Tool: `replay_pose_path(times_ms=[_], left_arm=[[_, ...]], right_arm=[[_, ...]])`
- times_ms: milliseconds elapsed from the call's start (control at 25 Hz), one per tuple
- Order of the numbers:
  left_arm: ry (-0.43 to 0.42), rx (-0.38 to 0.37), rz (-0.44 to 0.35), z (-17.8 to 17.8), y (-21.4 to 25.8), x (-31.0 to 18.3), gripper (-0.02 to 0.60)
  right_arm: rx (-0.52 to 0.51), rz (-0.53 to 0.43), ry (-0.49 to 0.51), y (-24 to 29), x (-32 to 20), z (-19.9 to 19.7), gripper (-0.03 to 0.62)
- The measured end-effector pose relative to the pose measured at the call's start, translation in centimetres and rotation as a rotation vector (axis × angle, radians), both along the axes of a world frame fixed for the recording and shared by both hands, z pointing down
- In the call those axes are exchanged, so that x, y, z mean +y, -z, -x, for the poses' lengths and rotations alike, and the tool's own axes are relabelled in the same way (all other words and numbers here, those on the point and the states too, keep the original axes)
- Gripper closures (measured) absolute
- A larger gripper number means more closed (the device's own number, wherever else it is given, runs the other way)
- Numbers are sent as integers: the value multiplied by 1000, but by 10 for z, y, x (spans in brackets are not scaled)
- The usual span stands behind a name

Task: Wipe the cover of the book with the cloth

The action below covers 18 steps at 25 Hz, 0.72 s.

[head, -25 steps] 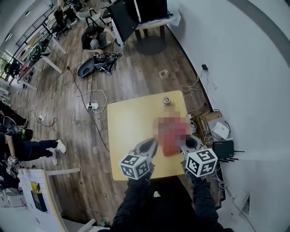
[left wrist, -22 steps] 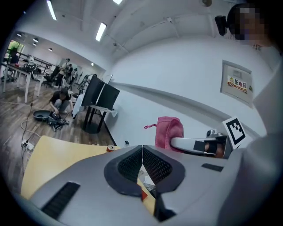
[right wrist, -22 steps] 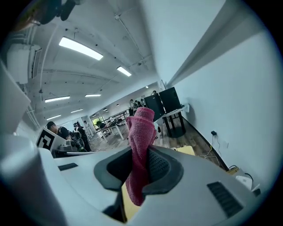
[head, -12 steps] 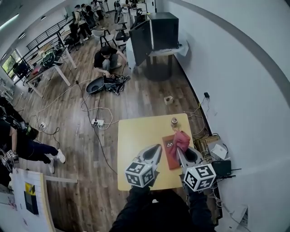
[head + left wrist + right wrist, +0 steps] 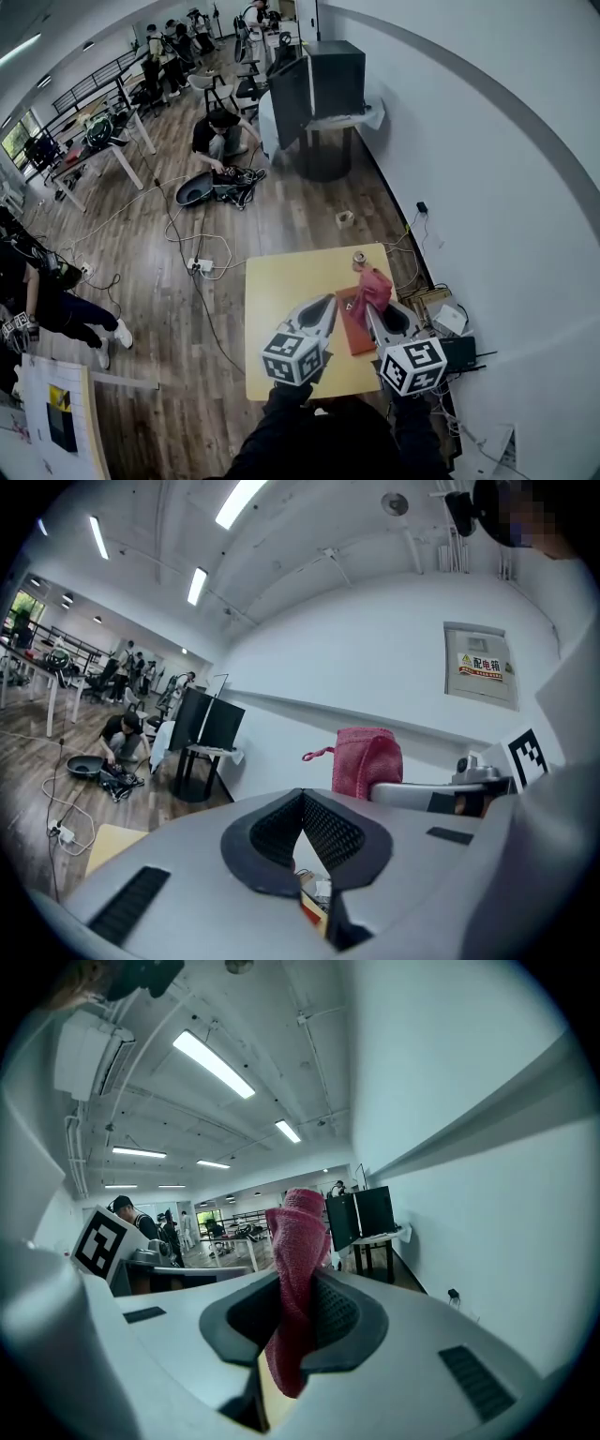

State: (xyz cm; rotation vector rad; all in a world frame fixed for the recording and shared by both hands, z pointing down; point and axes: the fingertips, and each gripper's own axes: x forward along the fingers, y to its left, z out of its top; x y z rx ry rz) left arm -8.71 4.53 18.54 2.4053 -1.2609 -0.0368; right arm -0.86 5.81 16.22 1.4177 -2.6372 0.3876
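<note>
A red book (image 5: 357, 334) lies on the right part of the yellow table (image 5: 281, 300). My right gripper (image 5: 374, 315) is shut on a pink cloth (image 5: 373, 286), which bunches up over the book's far end. In the right gripper view the cloth (image 5: 295, 1269) is pinched between the jaws of the right gripper (image 5: 298, 1288) and sticks up past them. My left gripper (image 5: 325, 304) hovers just left of the book; in its own view the left gripper (image 5: 302, 801) has its jaws shut with nothing between them, and the cloth (image 5: 367, 761) shows beyond.
A small round container (image 5: 359, 257) stands at the table's far edge. A wall runs along the right, with boxes and a black device (image 5: 459, 351) on the floor below it. Cables (image 5: 202, 265) and a small box (image 5: 345, 217) lie on the wooden floor beyond; people are further off.
The head view has tilted up and pulled back, so the table looks smaller and lower. The pink cloth stays in the right gripper over the book's far end; both grippers hold their places.
</note>
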Motion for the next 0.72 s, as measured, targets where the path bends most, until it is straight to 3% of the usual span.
replay_pose_path(times_ms=[320,720], left_arm=[[5,7,-31,16,11,4,548],[7,9,-16,28,2,3,548]], right_arm=[[-2,-29,8,12,5,16,517],[2,-27,16,6,4,30,517]])
